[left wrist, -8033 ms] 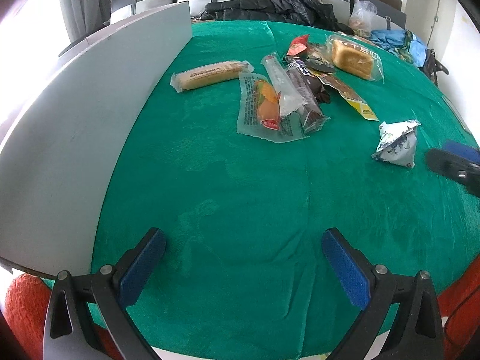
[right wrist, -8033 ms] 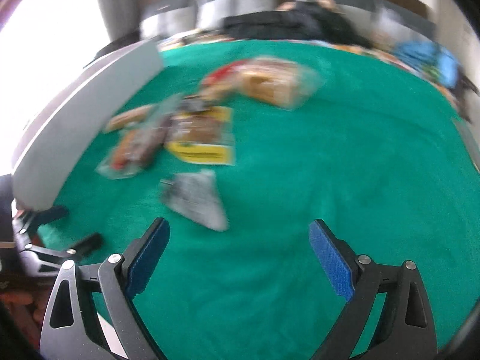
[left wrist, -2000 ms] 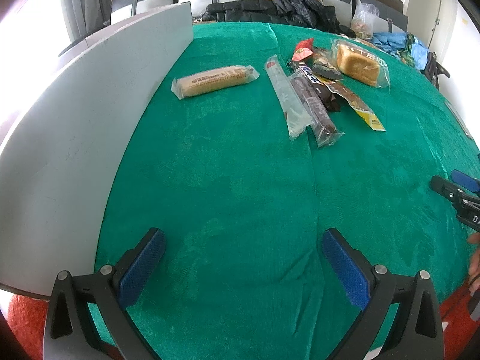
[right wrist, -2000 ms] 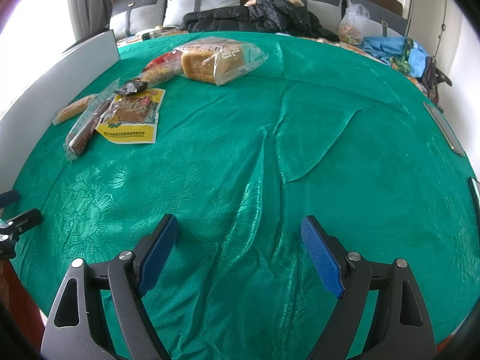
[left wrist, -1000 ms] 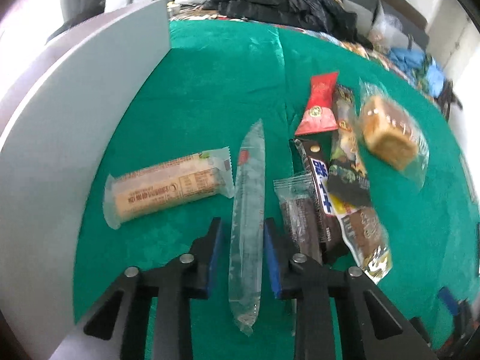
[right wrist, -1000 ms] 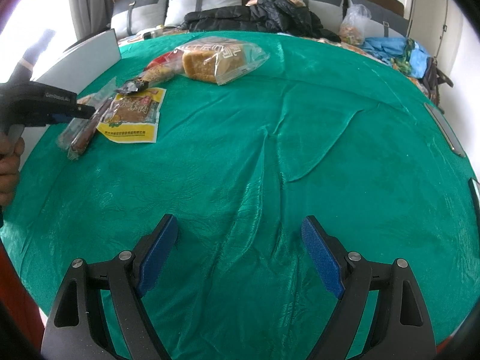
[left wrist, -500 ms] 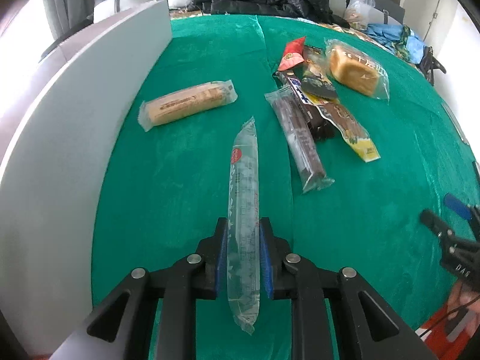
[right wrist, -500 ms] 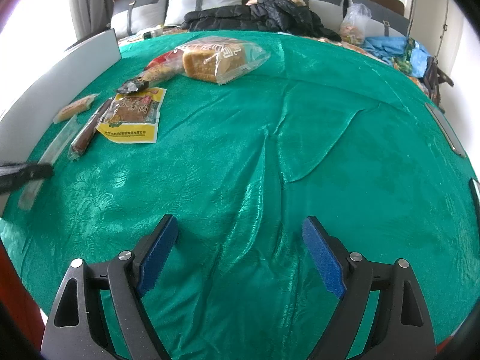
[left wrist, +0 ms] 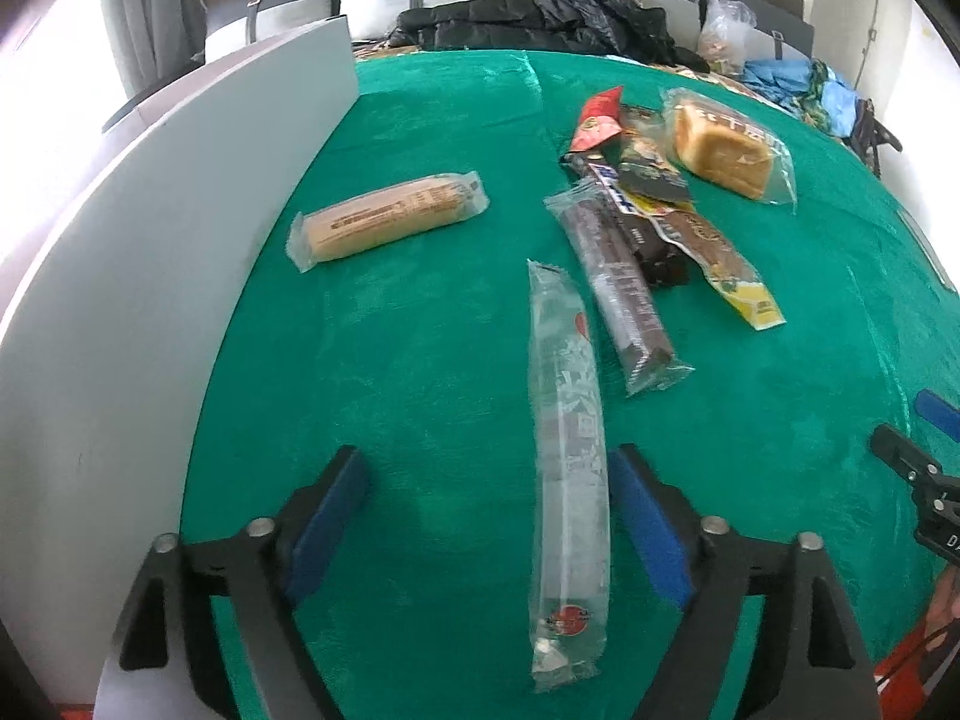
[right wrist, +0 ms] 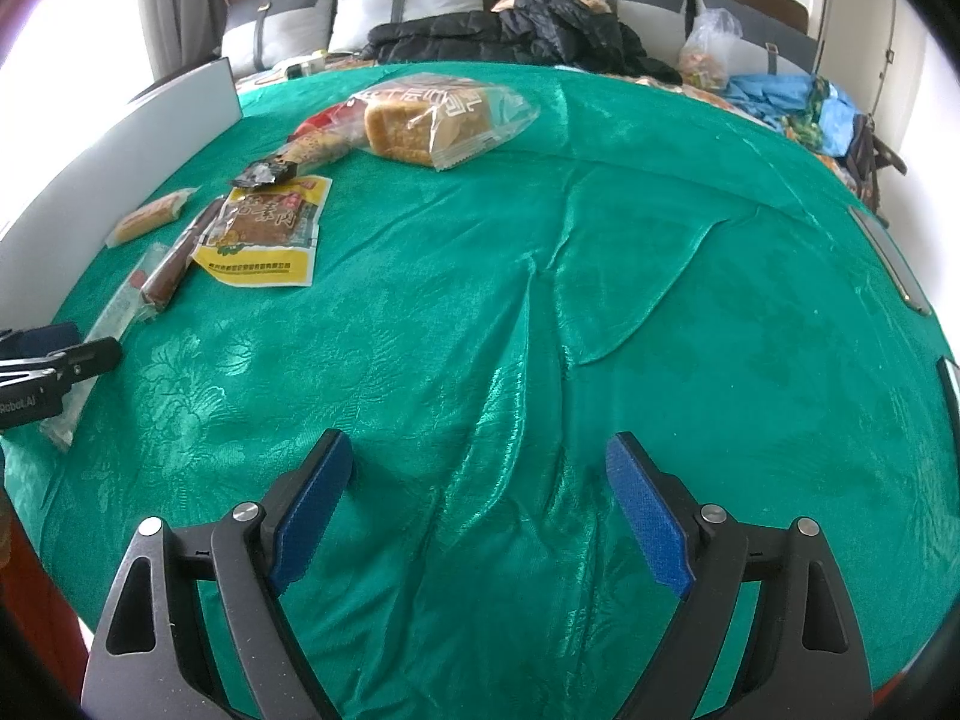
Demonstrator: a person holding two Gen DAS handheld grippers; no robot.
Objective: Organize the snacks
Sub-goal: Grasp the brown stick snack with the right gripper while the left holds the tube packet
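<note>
A long clear snack stick [left wrist: 567, 456] lies on the green cloth between the fingers of my left gripper [left wrist: 489, 516], which is open; the stick rests near the right finger. It also shows in the right wrist view [right wrist: 114, 312]. Beyond it lie a dark bar [left wrist: 618, 288], a tan biscuit roll [left wrist: 387, 222], a yellow-edged packet [left wrist: 720, 258], a red packet [left wrist: 597, 117] and a bagged bread loaf [left wrist: 723, 150]. My right gripper [right wrist: 480, 510] is open and empty over bare cloth.
A grey board [left wrist: 150, 276] stands along the left edge of the green cloth [right wrist: 660, 300]. Dark clothes [right wrist: 528, 30], a plastic bag [right wrist: 708, 54] and blue items [right wrist: 792, 102] lie at the far side. The right gripper's tip shows in the left wrist view [left wrist: 918, 468].
My left gripper has opened and released the clear snack stick, which now lies on the cloth nearer the front. The right gripper has not moved.
</note>
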